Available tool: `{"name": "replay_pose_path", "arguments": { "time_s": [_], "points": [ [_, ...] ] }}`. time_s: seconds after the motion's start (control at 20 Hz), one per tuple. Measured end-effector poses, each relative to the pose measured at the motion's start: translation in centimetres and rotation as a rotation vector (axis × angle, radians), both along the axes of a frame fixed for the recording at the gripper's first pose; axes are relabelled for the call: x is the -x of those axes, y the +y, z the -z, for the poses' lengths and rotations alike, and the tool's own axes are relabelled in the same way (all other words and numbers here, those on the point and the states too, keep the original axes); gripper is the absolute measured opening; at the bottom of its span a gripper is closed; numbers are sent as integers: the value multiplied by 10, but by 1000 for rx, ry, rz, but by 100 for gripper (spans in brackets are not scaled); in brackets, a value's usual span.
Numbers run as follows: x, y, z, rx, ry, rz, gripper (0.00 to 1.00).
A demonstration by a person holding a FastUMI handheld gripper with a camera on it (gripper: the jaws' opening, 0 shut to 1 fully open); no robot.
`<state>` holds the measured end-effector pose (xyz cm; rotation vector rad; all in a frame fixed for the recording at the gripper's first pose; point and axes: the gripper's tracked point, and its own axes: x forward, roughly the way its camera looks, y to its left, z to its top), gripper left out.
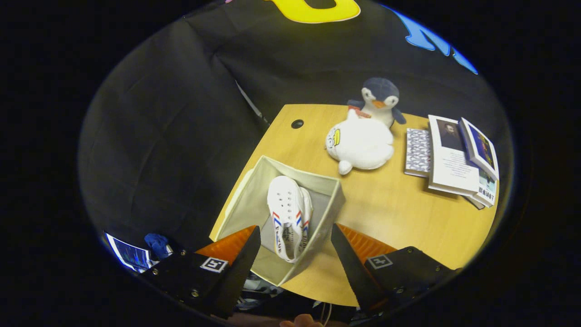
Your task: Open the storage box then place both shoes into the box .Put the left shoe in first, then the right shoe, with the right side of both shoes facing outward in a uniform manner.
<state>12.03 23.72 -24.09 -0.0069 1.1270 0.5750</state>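
Shoes [289, 217]: two white, red and blue stripes on the side, standing on edge side by side inside the box [239, 200], seen between the fingers and just beyond their tips. Gripper [296, 243]: fingers spread wide apart, released, holding nothing, raised above the box. Box: beige fabric, open at the top, set at the near corner of the table [399, 213]. Table: light wood, round black hole [297, 123] near its far edge. White plush toy [361, 144]: lying beyond the box at mid-table. Penguin plush [380, 99]: upright just behind the white toy, touching it. Books [456, 156]: stacked to the right of the toys, near the table's edge.
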Motion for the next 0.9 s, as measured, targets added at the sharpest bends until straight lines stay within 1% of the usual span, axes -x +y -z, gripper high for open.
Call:
{"name": "replay_pose_path", "arguments": {
  "time_s": [0.15,0.25,0.45,0.7,0.9],
  "points": [
    [-15,-36,-30,-30,-124,78,96],
    [-31,-67,-57,-31,-254,142,96],
    [-48,-126,-121,-69,-532,292,96],
    [-41,-184,-189,-98,-825,414,96],
    [-18,-209,-232,-92,-997,479,96]
  ]
}}
